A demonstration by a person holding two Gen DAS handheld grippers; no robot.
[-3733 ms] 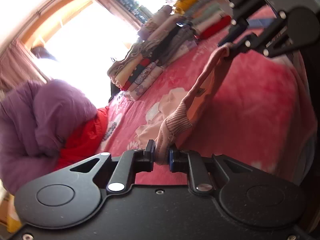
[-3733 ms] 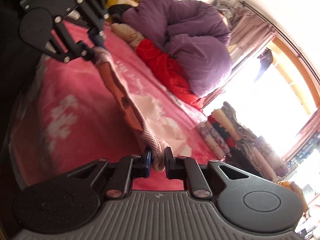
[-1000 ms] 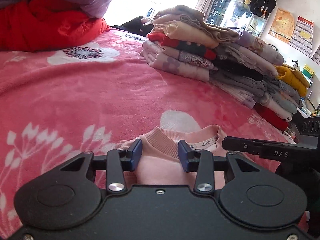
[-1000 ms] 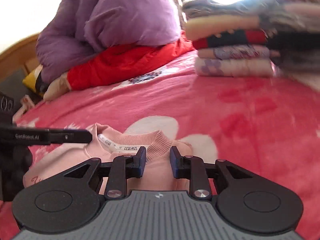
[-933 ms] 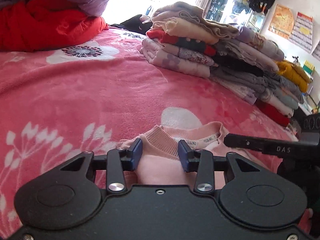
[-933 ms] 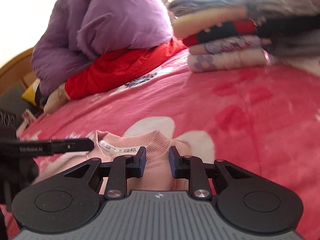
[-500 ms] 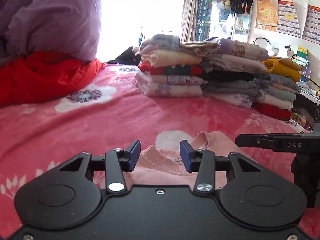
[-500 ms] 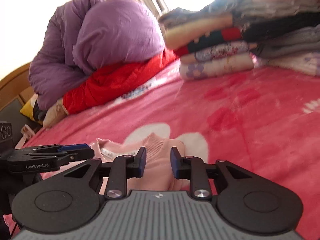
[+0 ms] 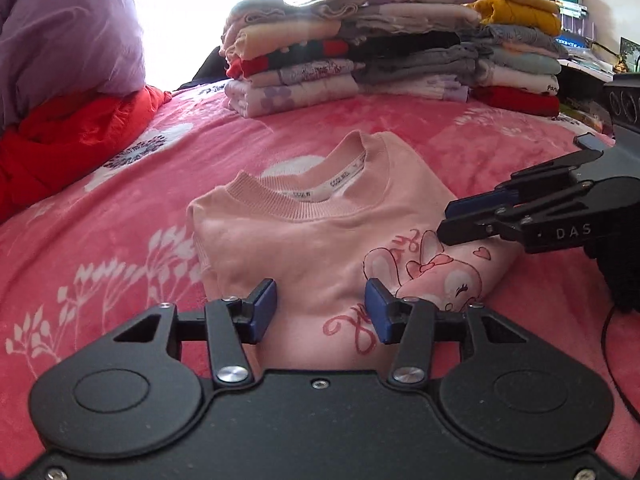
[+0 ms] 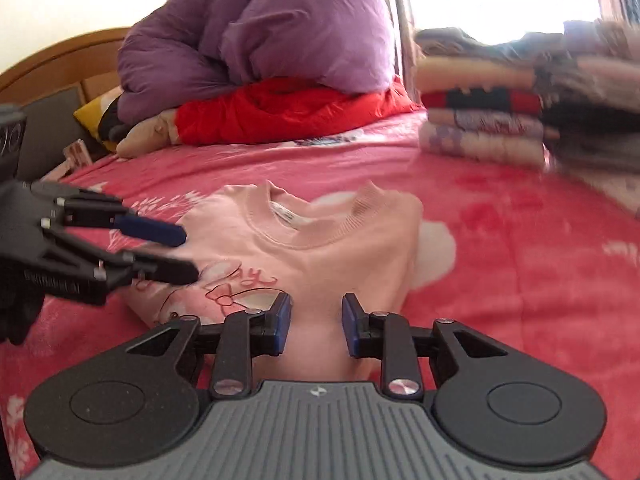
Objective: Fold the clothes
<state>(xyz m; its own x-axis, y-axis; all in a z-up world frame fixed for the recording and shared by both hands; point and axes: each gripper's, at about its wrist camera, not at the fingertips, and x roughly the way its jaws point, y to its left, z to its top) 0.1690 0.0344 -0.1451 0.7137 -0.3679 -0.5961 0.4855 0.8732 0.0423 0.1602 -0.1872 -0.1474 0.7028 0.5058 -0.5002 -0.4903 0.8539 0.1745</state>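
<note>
A folded pink sweatshirt (image 9: 316, 236) with a rabbit print lies flat on the red floral blanket (image 9: 120, 208), collar away from me. It also shows in the right wrist view (image 10: 320, 248). My left gripper (image 9: 320, 310) is open and empty over the sweatshirt's near edge. My right gripper (image 10: 316, 322) is open and empty over the same near edge. Each gripper shows in the other's view, the right one (image 9: 452, 222) and the left one (image 10: 184, 252), both open above the print.
Stacks of folded clothes (image 9: 360, 64) stand at the far side of the bed, also in the right wrist view (image 10: 500, 120). A purple duvet (image 10: 260, 32) and a red one (image 10: 288, 112) lie by the wooden headboard (image 10: 52, 64).
Both grippers let go of the sweatshirt's collar end and drew back and up. The sweatshirt now lies folded flat on the blanket, with its rabbit print showing.
</note>
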